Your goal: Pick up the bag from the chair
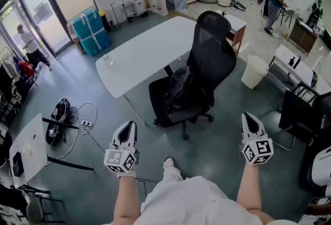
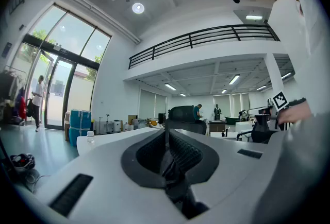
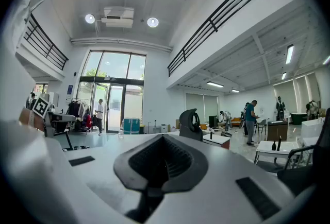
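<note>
A black bag [image 1: 178,92] lies slumped on the seat of a black mesh office chair [image 1: 211,56], seen in the head view just past the middle of the floor. Both grippers are held low in front of the person, well short of the chair. My left gripper [image 1: 129,125] points at the chair from the lower left, jaws together and holding nothing. My right gripper [image 1: 249,116] is at the lower right, also shut and holding nothing. The chair's back [image 2: 181,115] rises beyond the left gripper [image 2: 166,133]. The right gripper [image 3: 162,138] has the chair [image 3: 191,124] a little right of its tips.
A white table [image 1: 150,53] with a small bottle [image 1: 107,60] stands behind the chair. A white bin [image 1: 254,71] is to the chair's right, another black chair [image 1: 300,110] further right. Cables and a dark bag [image 1: 59,118] lie on the floor at left beside a small table [image 1: 26,149].
</note>
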{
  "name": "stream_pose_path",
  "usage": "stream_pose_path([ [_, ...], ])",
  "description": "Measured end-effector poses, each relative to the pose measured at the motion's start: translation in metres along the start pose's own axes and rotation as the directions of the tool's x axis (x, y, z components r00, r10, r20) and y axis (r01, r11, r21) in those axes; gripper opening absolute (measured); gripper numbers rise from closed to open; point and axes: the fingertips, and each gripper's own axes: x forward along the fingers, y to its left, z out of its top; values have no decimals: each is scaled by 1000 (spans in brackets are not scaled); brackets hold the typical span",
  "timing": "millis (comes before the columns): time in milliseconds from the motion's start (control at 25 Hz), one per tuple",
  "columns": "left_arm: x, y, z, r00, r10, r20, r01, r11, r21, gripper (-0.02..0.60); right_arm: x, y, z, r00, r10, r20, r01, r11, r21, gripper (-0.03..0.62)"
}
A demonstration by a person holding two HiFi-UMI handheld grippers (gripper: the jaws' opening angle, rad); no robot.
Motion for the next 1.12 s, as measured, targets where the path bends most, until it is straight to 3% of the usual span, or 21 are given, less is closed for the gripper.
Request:
stream_pose_path([
  [720,8,-1,-1,1000,-18,1,18,1000,-15,41,12,8,-1,1000,15,-19,-15,1000,-19,17],
  [1120,29,-6,-13,998,-61,1,61,996,-60,43,25,6,-9,997,71,3,-71,997,9,18],
])
